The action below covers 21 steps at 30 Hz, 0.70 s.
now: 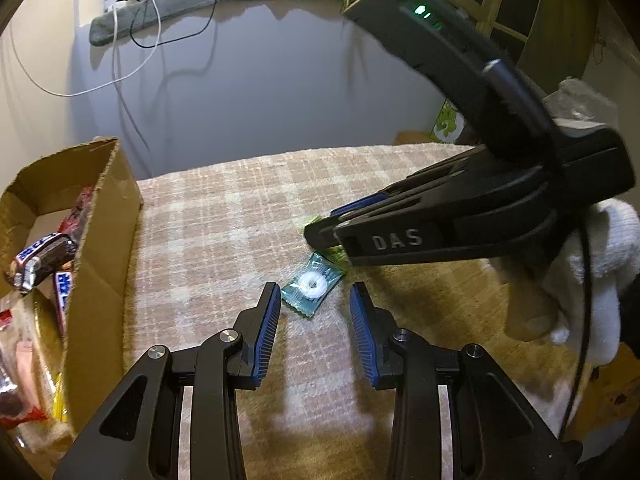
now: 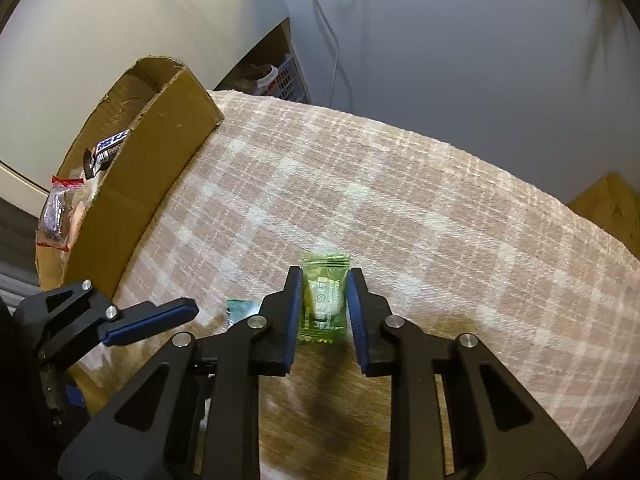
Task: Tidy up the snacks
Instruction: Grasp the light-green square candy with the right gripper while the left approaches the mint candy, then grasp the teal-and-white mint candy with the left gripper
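A teal-wrapped ring candy (image 1: 311,285) lies on the checked cloth (image 1: 224,216), just ahead of and partly between the tips of my left gripper (image 1: 315,300), whose jaws stand open and clear of it. A green-wrapped candy (image 2: 324,300) rests on the cloth with my right gripper (image 2: 325,300) shut on it, a pad pressing each side. In the left wrist view the right gripper (image 1: 324,226) comes in from the right, pointing down at a sliver of green wrapper (image 1: 338,255). The teal candy (image 2: 240,309) peeks out beside the left gripper's finger (image 2: 152,320).
An open cardboard box (image 1: 104,240) (image 2: 160,184) stands at the cloth's left edge, holding chocolate bars (image 1: 40,258) (image 2: 108,148) and bagged snacks (image 2: 60,212). A white-gloved hand (image 1: 592,272) holds the right gripper. Cables (image 1: 120,60) hang on the wall behind.
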Motion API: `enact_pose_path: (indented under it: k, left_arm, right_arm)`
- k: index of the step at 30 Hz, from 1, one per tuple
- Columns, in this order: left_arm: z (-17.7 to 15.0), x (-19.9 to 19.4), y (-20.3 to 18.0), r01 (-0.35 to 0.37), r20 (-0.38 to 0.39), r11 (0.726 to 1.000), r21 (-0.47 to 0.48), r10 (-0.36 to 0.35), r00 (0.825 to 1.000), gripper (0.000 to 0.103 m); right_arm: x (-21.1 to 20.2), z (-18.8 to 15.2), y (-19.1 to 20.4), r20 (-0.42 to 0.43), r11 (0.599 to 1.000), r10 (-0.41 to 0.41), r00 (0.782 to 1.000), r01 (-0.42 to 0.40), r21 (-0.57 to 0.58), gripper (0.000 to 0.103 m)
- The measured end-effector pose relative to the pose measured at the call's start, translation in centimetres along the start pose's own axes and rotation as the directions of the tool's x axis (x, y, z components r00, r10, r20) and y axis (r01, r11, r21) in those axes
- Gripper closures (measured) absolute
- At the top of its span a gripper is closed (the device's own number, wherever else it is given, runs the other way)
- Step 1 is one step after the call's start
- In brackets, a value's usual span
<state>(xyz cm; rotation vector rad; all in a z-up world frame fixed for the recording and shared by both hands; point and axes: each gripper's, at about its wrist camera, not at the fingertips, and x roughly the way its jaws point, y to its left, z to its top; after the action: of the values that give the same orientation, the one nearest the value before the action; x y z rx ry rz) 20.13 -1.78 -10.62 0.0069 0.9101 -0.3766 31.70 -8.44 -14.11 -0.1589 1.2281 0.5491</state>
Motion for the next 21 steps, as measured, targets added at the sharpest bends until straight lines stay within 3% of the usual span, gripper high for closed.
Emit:
enact_pose_path:
  k: [14,21]
  left_arm:
    - [1.6,3.5,-0.2,-0.024,-0.050,1.000,0.004,0.024,0.998,0.068]
    - [1.2,3.8,-1.6,-0.071,-0.056,0.995,0.073,0.076,0.996,0.070]
  right_arm:
    - [-1.4,-1.9,-3.1,0.006,1.000,0.002,1.000,-0.002,0.014,0.080]
    - [-1.4,-1.8,-3.4,0.013,1.000,0.013,1.000,-0.013,0.018,0.080]
